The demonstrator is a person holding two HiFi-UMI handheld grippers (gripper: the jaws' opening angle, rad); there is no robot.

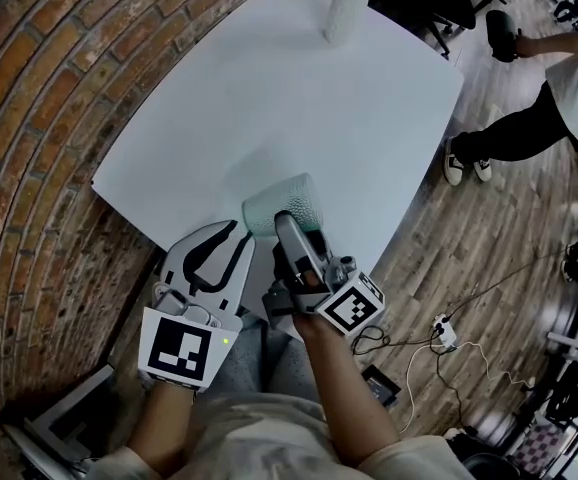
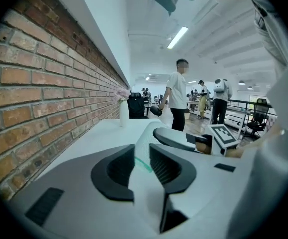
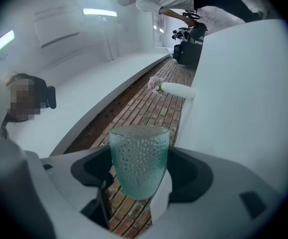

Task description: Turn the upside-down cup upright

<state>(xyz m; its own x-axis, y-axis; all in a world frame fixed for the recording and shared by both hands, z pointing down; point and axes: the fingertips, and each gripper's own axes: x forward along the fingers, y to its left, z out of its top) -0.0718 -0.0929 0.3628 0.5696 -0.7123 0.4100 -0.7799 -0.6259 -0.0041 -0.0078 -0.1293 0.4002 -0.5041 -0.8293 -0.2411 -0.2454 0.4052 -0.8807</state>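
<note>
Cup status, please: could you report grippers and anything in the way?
Right gripper shut on cup, cup tilted sideways over table edge. Left gripper jaws barely apart, beside it. Vase far off; path clear.

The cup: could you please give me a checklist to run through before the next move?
1. Grip: the right hand-held gripper clamps the cup from both sides: ok.
2. Cup upright: it is tilted near the table's near edge: not ok.
3. Landing spot: the table is bare beyond the cup: ok.
4. Vase out of the way, at the far edge: ok.
5. Left hand-held gripper clear of the cup: jaws slightly apart, gripping nothing, tips close beside it: cannot tell.
</note>
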